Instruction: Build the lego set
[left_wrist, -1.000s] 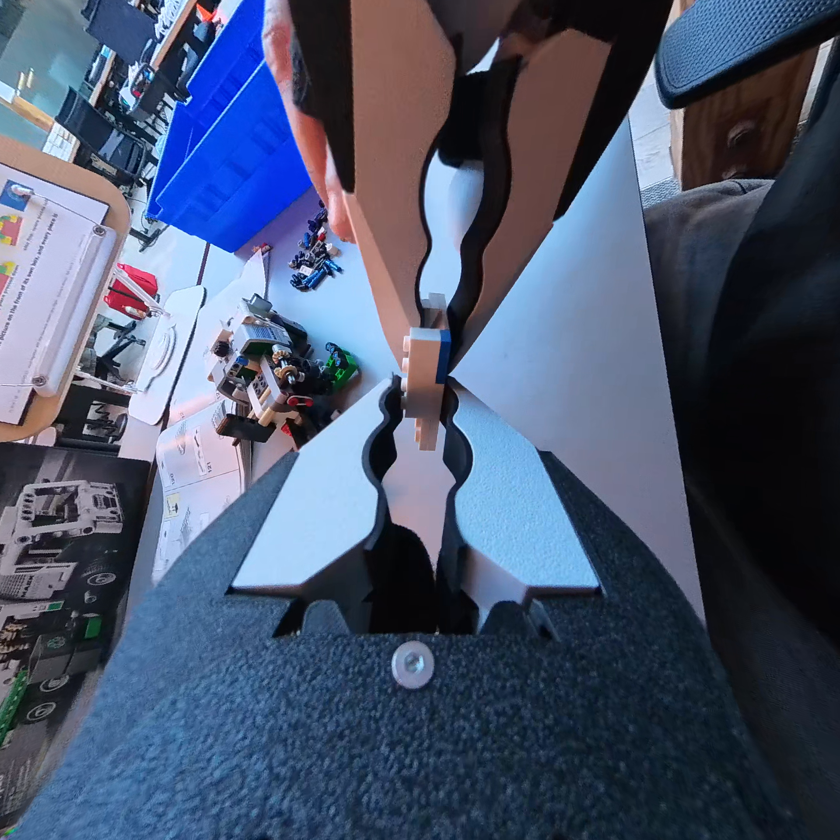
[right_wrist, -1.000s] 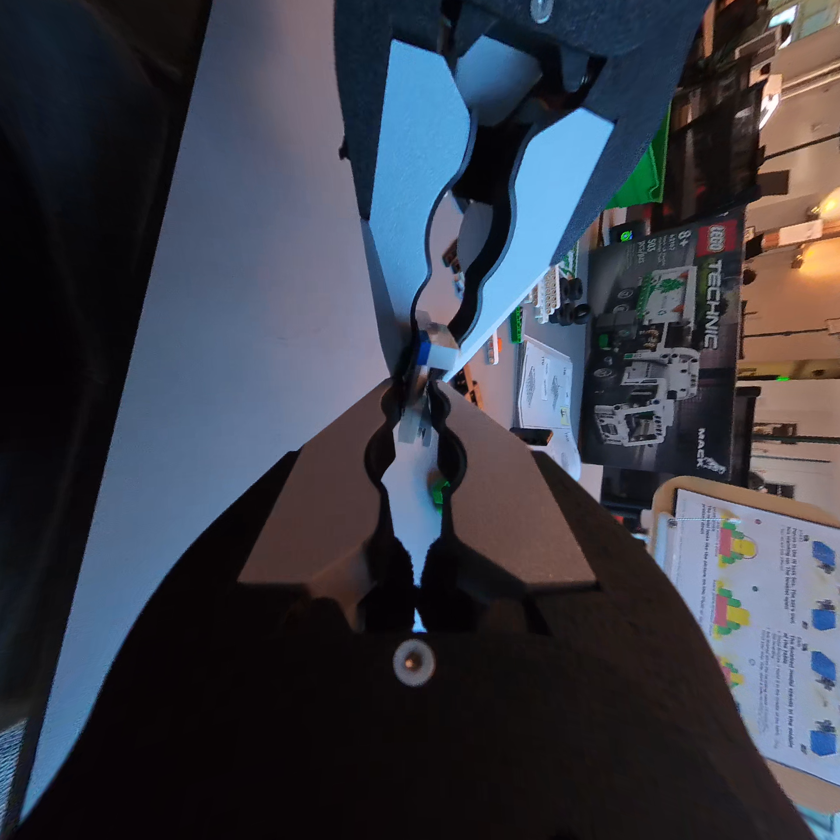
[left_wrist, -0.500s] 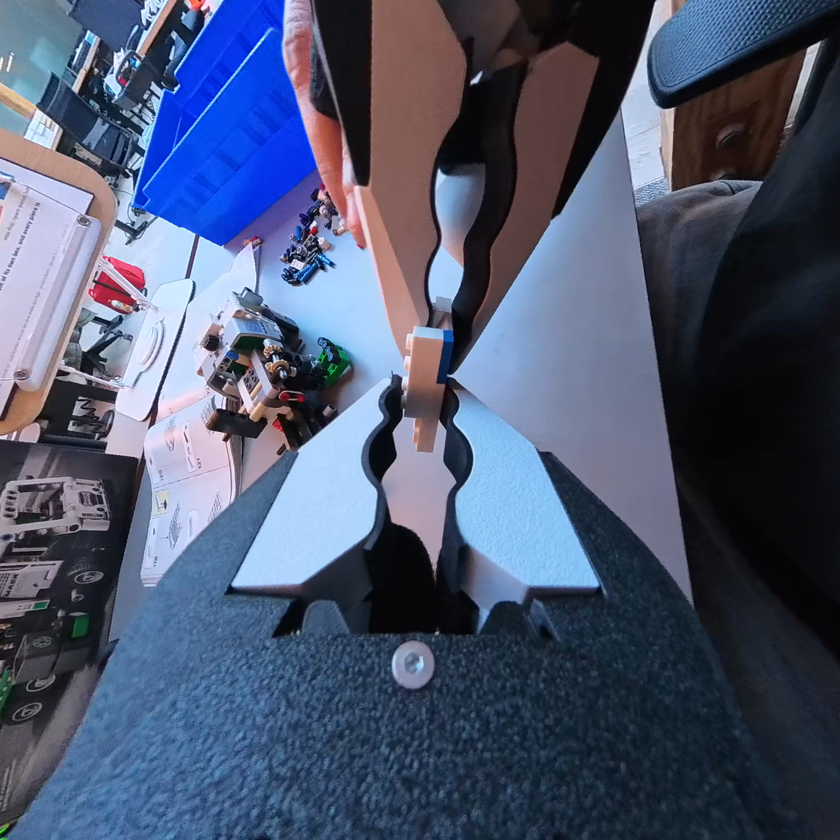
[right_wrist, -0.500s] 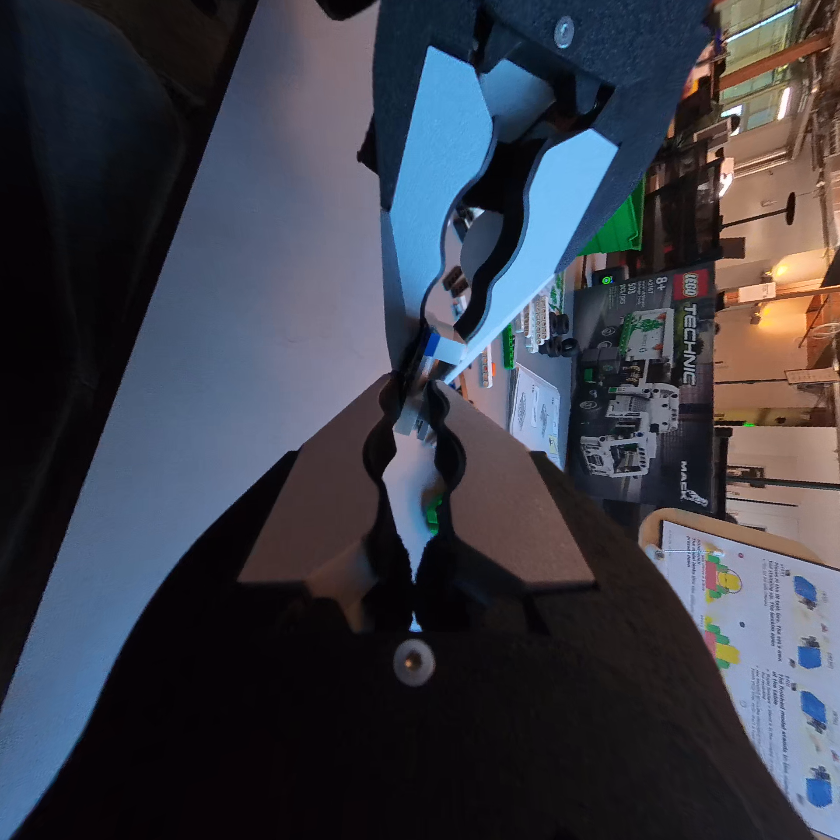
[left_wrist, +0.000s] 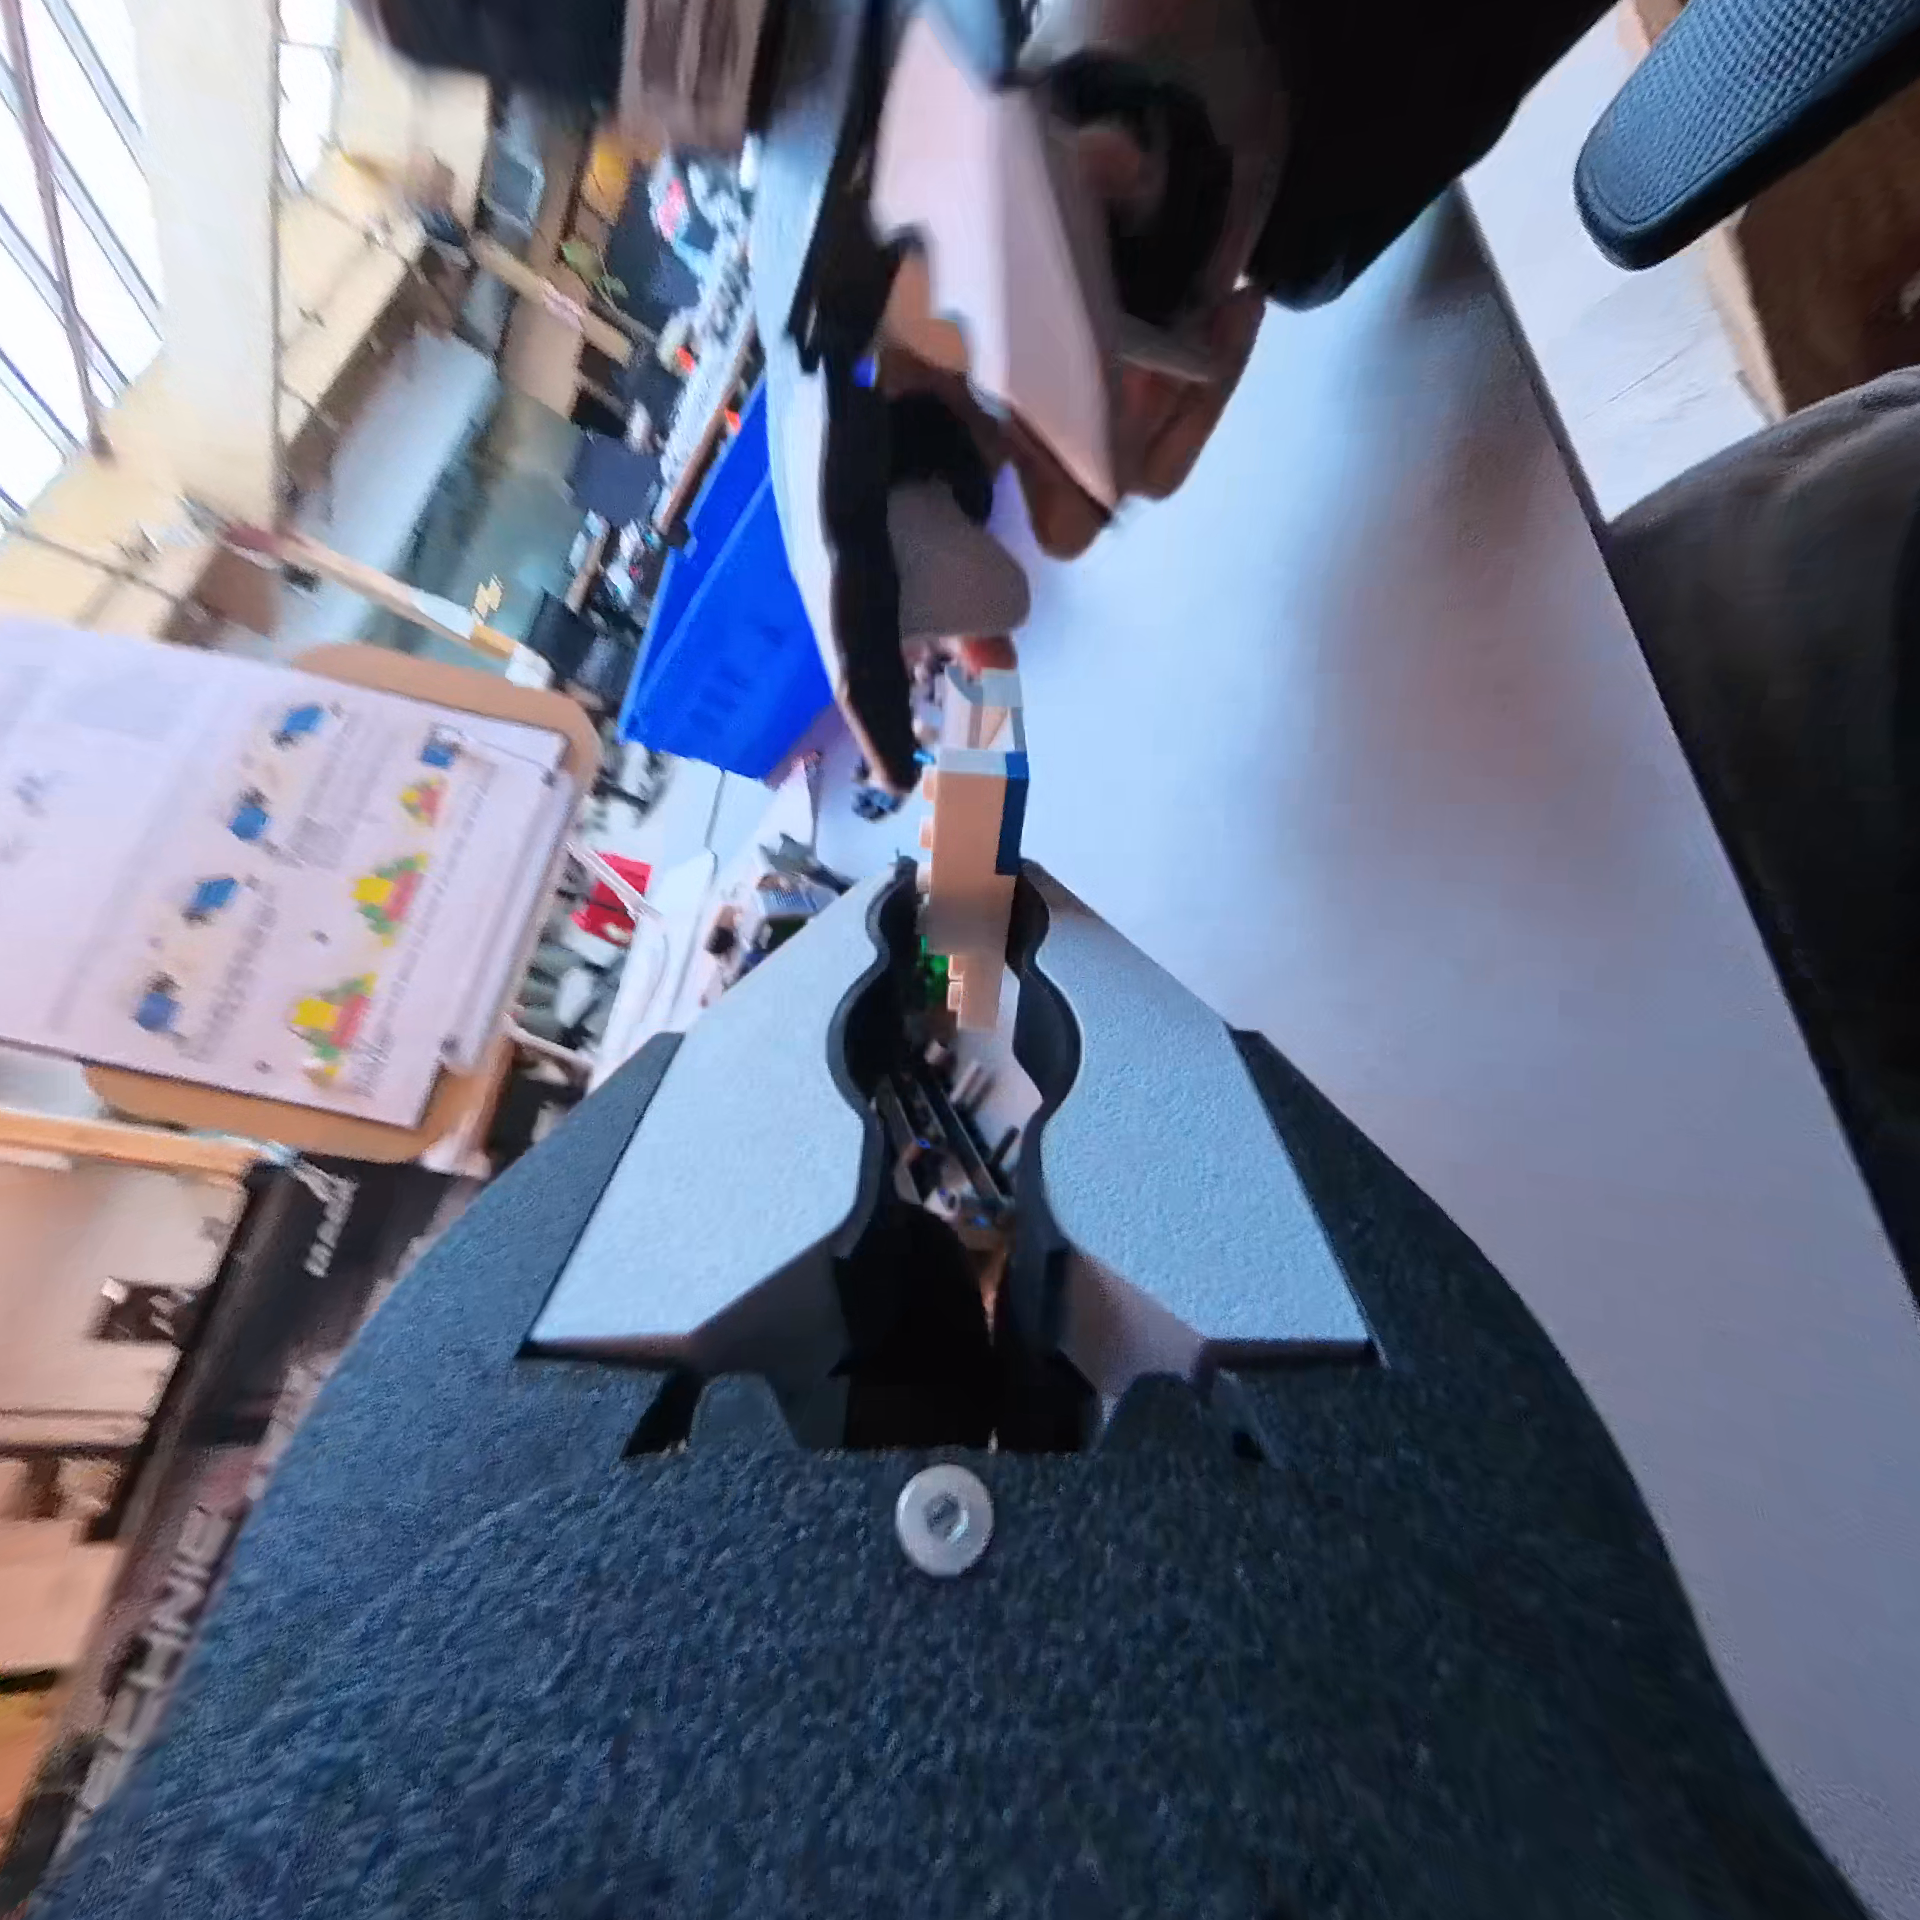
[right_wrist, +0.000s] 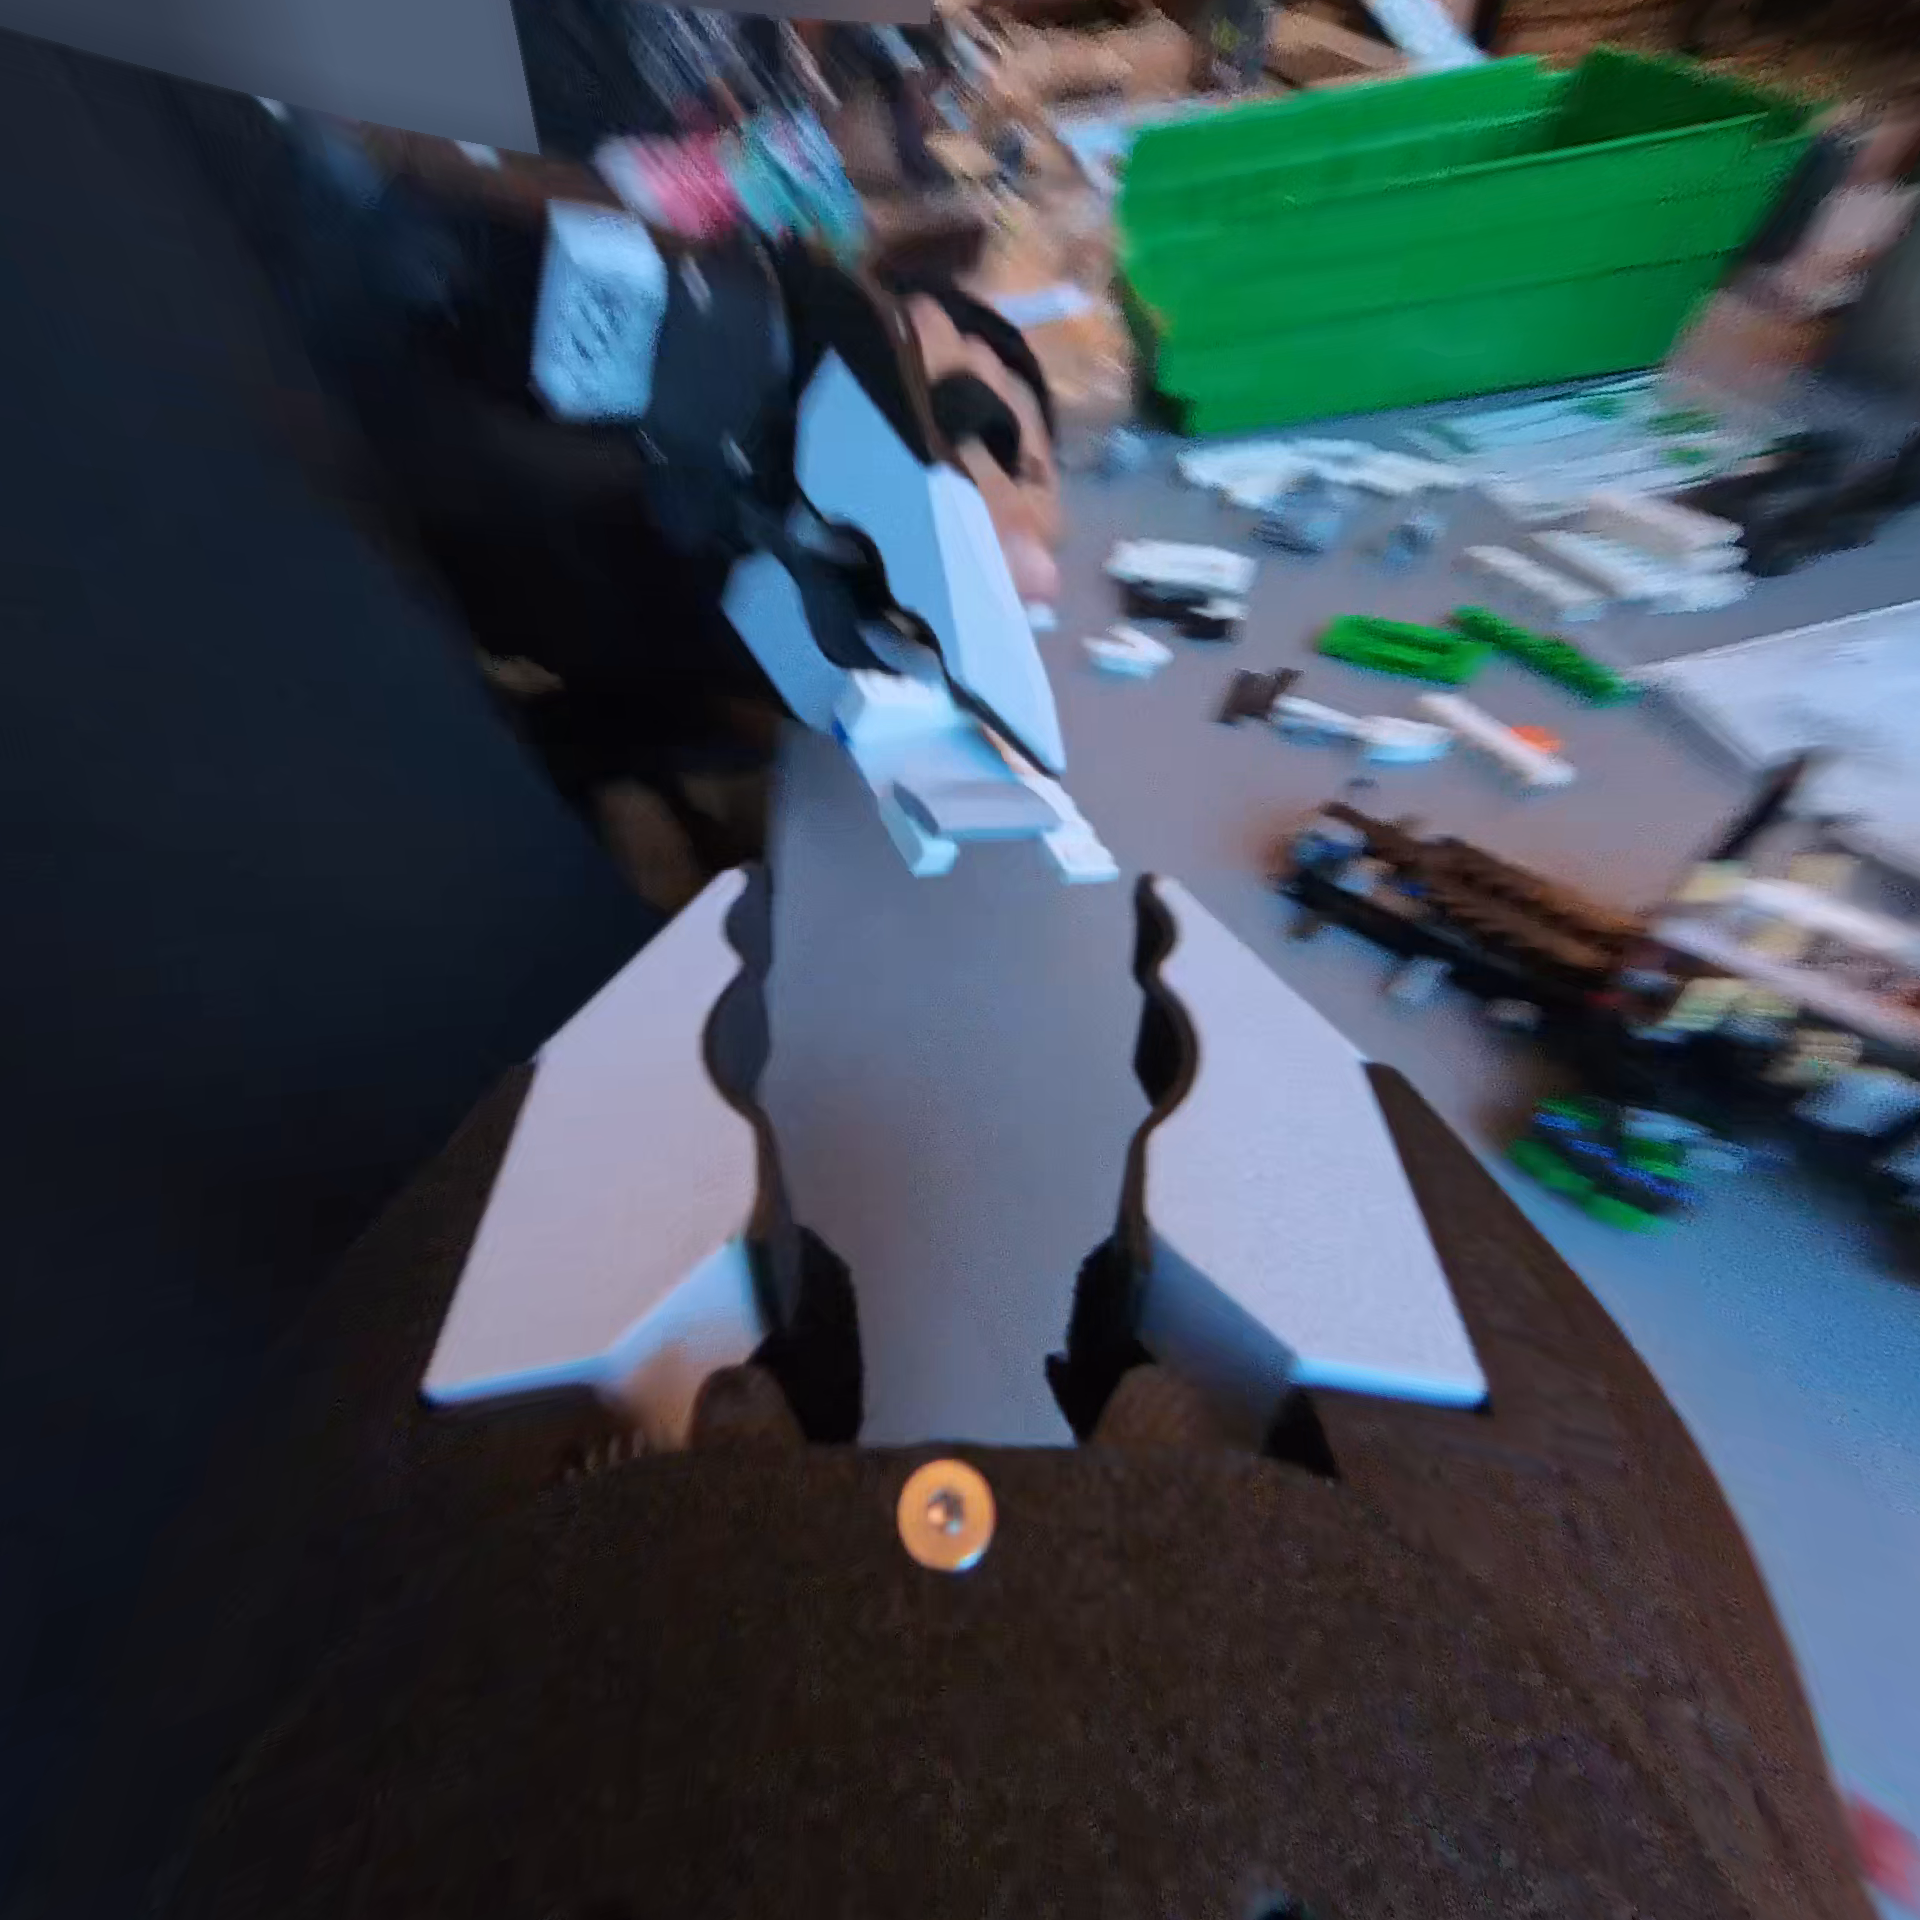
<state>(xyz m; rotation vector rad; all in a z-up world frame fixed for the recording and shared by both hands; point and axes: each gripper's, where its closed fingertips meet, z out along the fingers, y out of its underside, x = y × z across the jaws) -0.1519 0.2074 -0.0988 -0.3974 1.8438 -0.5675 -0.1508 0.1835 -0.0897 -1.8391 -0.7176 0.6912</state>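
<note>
Left gripper (left_wrist: 961, 904) clamped on small white-and-blue brick assembly (left_wrist: 971, 831), sticking out ahead of fingertips. Light, rigid, slick plastic, likely to pop apart if twisted (judgement); best pinched on flat sides, near studs. Right gripper (right_wrist: 951, 883) spread wide, nothing between fingers, just short of assembly. Beyond on table (right_wrist: 1714, 1403): half-built model (right_wrist: 1507, 935), loose green and white parts (right_wrist: 1392, 644), green bin (right_wrist: 1434, 239) farthest, nothing blocking
</note>
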